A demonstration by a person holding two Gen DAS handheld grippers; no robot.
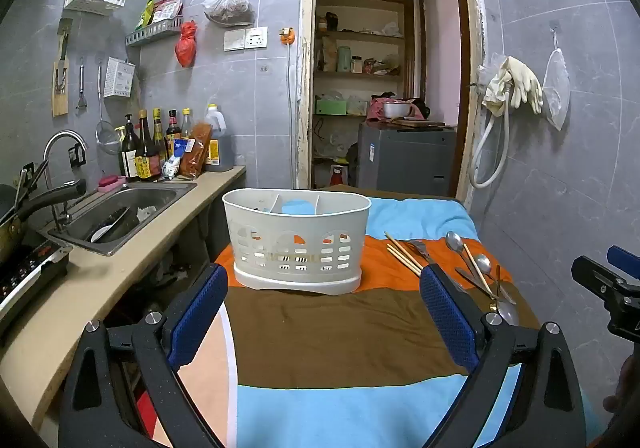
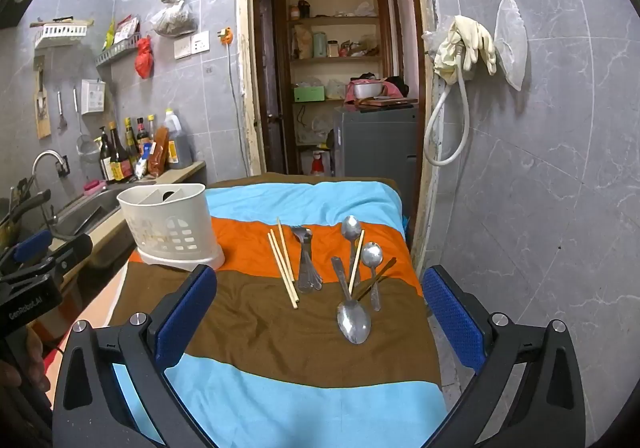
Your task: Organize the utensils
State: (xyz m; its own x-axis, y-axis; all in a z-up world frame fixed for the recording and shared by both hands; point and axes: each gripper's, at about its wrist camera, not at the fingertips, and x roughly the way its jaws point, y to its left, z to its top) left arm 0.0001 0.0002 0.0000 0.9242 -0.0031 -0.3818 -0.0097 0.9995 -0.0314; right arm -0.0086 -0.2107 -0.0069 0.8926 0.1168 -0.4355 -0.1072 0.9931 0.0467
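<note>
White plastic caddy (image 2: 170, 226), divided into compartments, is being shown standing on the striped cloth (image 2: 280, 332), with chopsticks (image 2: 284, 264), forks (image 2: 306, 260) and spoons (image 2: 354, 318) lying loose well to its right. Left gripper (image 1: 324, 312) and right gripper (image 2: 316, 312) are being held above the cloth, jaws spread wide, nothing being grasped.

The cloth (image 2: 280, 328) is showing broad stripes of sky blue, orange and brown. The holder (image 2: 168, 224) is looking creamy white, its wall patterned with slotted arches. Spoons (image 2: 354, 318) and forks (image 2: 306, 264) are gleaming silver, chopsticks (image 2: 284, 268) glowing pale wood. Both grippers' fingers (image 2: 184, 316) are wearing dimpled royal-blue pads on black frames.
</note>
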